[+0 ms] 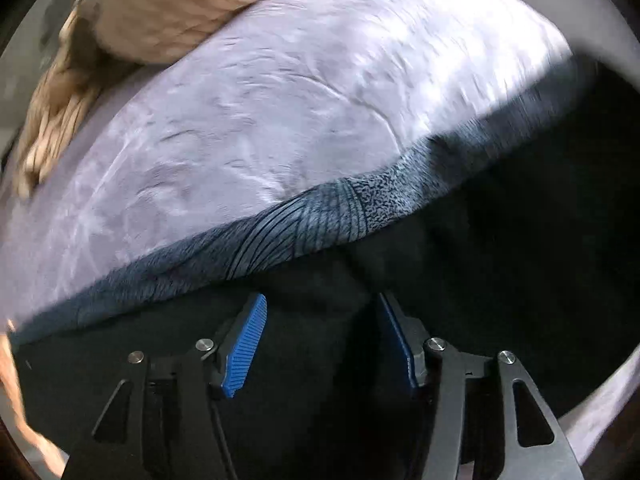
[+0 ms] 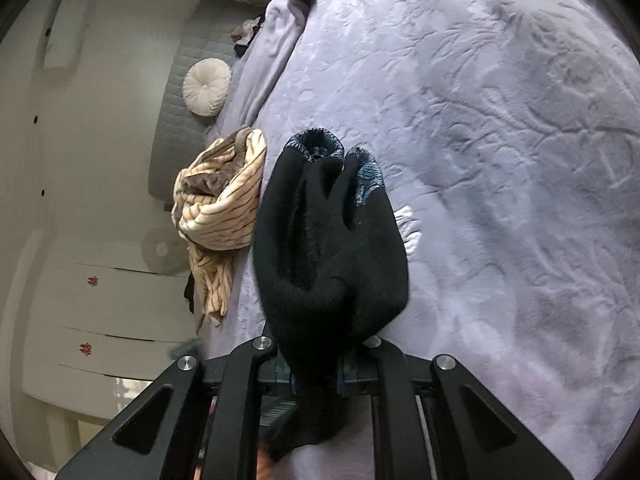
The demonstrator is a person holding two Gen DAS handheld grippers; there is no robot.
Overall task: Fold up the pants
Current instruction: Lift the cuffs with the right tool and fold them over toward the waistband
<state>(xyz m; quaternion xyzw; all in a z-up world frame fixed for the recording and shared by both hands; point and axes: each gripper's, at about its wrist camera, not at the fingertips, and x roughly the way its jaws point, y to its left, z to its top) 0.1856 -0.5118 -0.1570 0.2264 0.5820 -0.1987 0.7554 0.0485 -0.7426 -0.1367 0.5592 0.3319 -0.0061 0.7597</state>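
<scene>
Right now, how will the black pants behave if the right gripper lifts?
Probably floppy: the black pants bunch and drape from the right gripper. Fleecy fabric likely grips the fingers well. The loose patterned cuffs may drag on the bedspread.

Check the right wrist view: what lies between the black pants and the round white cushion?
The cream striped garment lies bunched beside the black pants, between them and the round white cushion.

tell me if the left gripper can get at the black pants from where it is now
Probably yes: the left gripper is open, with the black pants directly ahead of its fingers and nothing between. The right gripper already clamps another bunch of the fabric.
</scene>
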